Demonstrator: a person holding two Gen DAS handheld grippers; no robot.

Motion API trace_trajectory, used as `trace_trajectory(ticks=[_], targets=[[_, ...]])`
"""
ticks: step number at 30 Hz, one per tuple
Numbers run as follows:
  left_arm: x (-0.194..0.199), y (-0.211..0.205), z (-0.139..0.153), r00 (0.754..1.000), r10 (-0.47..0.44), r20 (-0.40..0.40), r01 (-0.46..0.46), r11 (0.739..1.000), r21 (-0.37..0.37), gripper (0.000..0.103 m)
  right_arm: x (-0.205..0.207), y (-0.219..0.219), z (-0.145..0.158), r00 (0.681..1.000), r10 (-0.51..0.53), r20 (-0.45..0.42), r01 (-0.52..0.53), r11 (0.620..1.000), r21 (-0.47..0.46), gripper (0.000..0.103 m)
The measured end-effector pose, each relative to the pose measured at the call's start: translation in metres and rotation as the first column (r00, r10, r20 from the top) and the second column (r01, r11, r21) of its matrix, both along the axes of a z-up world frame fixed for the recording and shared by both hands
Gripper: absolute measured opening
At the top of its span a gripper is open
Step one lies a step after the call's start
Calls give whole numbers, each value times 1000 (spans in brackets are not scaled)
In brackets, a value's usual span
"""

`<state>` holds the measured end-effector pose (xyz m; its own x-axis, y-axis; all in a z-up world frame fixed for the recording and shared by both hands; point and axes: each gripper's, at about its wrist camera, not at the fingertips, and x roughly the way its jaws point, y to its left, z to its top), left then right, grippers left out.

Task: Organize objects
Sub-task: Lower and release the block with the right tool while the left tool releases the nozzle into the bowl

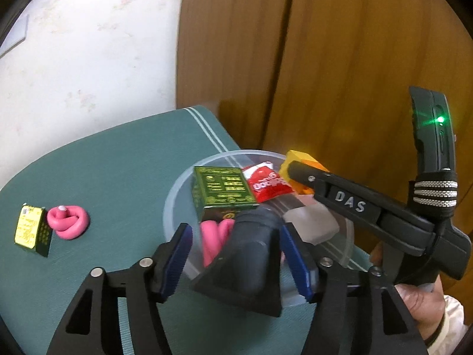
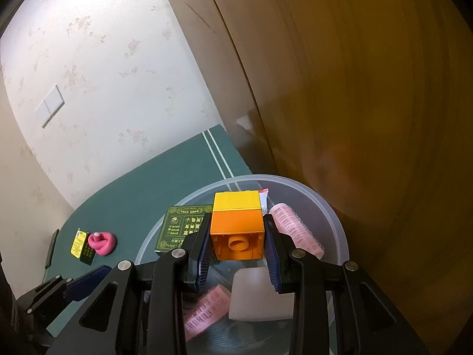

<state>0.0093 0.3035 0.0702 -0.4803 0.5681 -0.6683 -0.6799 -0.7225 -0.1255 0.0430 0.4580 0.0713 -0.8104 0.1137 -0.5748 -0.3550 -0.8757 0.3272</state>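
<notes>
Holding yellow-and-orange toy block (image 2: pixel 237 224) clenched in right gripper (image 2: pixel 238 254) above clear plastic bowl (image 2: pixel 334 222); left gripper (image 1: pixel 236 254) released, black object between pads, untouched. Next: lowering, then loosening over bowl.

Soft, even indoor light fell on the wall (image 2: pixel 97 68); the wooden door (image 2: pixel 369 103) looked dim and smeared by blur. Fisheye bending curved the edges, with black vignetted corners.

Bowl (image 2: pixel 334 222) is packed: green box (image 1: pixel 221 190), pink rollers (image 2: pixel 295 227), white block (image 2: pixel 260 293). Wood panel (image 1: pixel 354 59) crowds its far side; green mat (image 1: pixel 118 162) left of it is mostly open.
</notes>
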Motion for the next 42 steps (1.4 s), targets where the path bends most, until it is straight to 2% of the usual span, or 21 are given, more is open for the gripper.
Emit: trace_trajectory(ticks=[9, 16, 25, 36, 42], targets=[[-5, -31, 3, 997, 71, 30, -72, 997, 36, 78, 0, 0, -3, 1000, 3, 6, -2, 1000, -4, 34], [5, -46, -2, 997, 77, 30, -77, 997, 14, 89, -1, -1, -7, 1000, 21, 18, -20, 999, -35, 39], [20, -56, -19, 998, 51, 30, -49, 998, -50, 90, -1, -2, -6, 1000, 7, 8, -7, 1000, -22, 41], [11, -48, -36, 996, 85, 17, -82, 989, -120, 90, 0, -2, -4, 1000, 2, -7, -2, 1000, -14, 41], [7, -36, -32, 997, 71, 5, -70, 991, -113, 90, 0, -2, -3, 1000, 2, -12, -2, 1000, -5, 41]])
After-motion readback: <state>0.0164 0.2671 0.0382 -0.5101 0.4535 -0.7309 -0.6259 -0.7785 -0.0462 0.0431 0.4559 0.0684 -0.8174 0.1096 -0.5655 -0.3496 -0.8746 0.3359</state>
